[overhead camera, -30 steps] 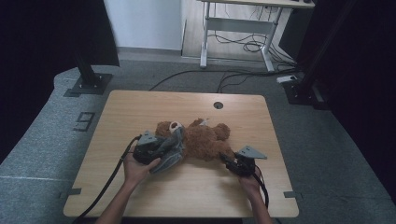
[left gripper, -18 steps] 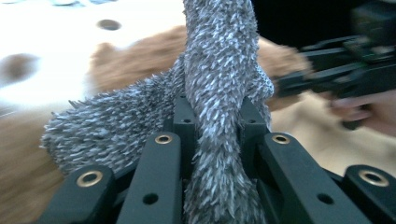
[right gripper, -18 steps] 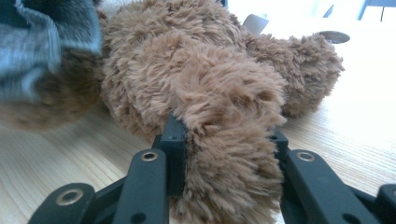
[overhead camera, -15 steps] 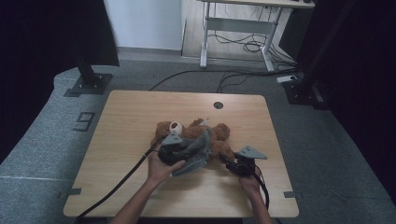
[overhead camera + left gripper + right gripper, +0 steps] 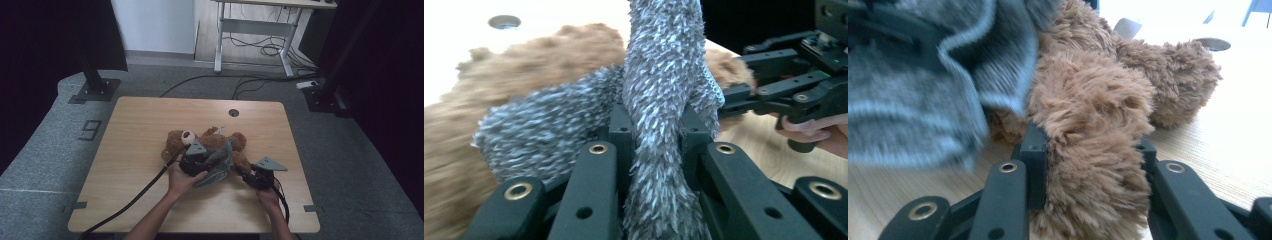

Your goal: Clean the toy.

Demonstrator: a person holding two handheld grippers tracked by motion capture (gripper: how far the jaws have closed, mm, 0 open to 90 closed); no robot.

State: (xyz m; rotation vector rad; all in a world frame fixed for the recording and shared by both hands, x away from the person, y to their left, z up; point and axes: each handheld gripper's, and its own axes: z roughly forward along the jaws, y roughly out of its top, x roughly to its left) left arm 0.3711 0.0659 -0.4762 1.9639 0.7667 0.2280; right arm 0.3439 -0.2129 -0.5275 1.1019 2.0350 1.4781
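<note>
The left gripper (image 5: 659,150) has its jaws clamped on a bunched fold of the grey knitted garment (image 5: 574,125), and the right gripper (image 5: 1088,170) is clamped on a leg of the brown teddy bear (image 5: 1128,75), which lies mid-table (image 5: 150,130) with the garment draped over its body. It looks like the dressing step: next, I'd judge, the left must draw the knit along the body while the right holds the bear firm.
</note>
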